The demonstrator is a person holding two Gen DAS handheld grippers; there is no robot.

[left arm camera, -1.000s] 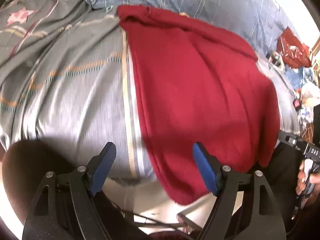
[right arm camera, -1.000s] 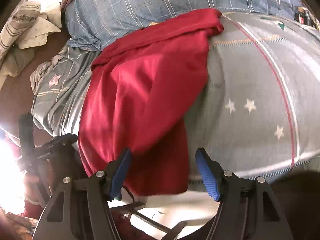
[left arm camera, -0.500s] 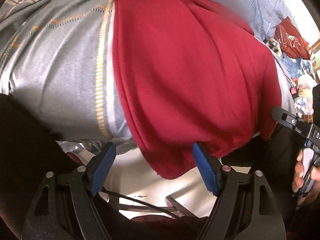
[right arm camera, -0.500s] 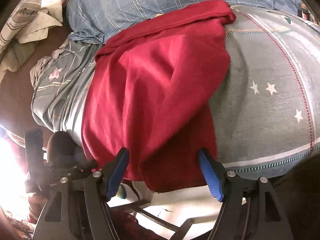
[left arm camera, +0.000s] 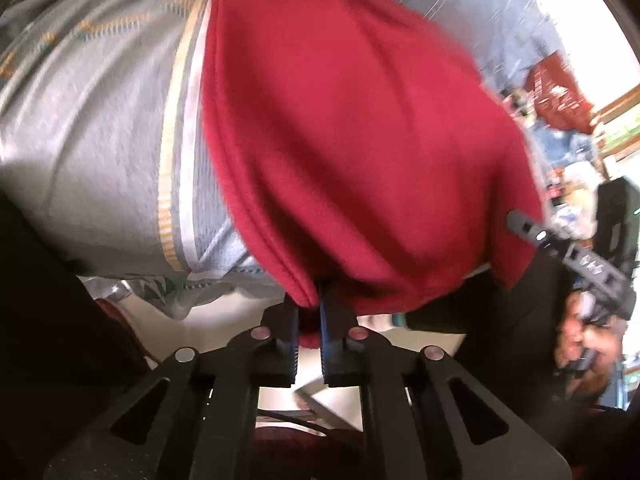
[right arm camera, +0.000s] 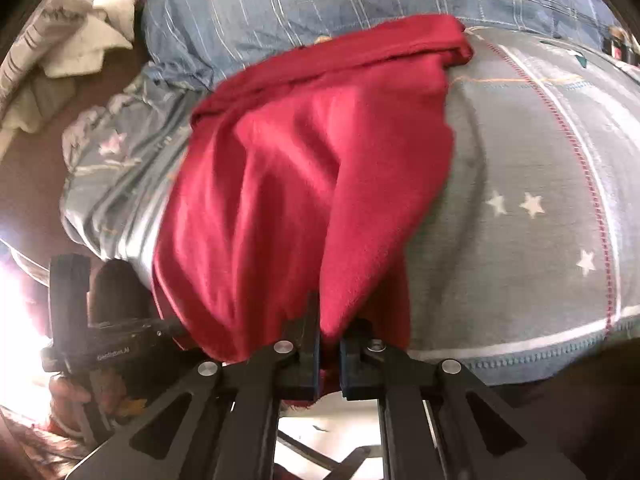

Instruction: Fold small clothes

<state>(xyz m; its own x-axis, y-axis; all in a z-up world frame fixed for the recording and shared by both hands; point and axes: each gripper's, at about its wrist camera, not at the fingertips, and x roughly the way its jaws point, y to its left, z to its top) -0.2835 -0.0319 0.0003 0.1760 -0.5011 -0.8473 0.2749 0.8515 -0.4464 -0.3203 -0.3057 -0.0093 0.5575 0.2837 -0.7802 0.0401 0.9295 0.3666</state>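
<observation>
A red garment lies spread on a bed, its near edge hanging over the bed's front edge. My left gripper is shut on the garment's near left hem. In the right wrist view the same red garment rises in folds toward my right gripper, which is shut on its near right hem. The other gripper and the hand holding it show at the right edge of the left wrist view and at the lower left of the right wrist view.
The bed has a grey sheet with stripes and stars and a blue plaid cover at the back. Crumpled pale cloth lies at far left. A red bag and clutter stand at far right.
Both grippers moved in to the garment's near hem and closed on it; they were open before. The cloth now bunches up at each grip.
</observation>
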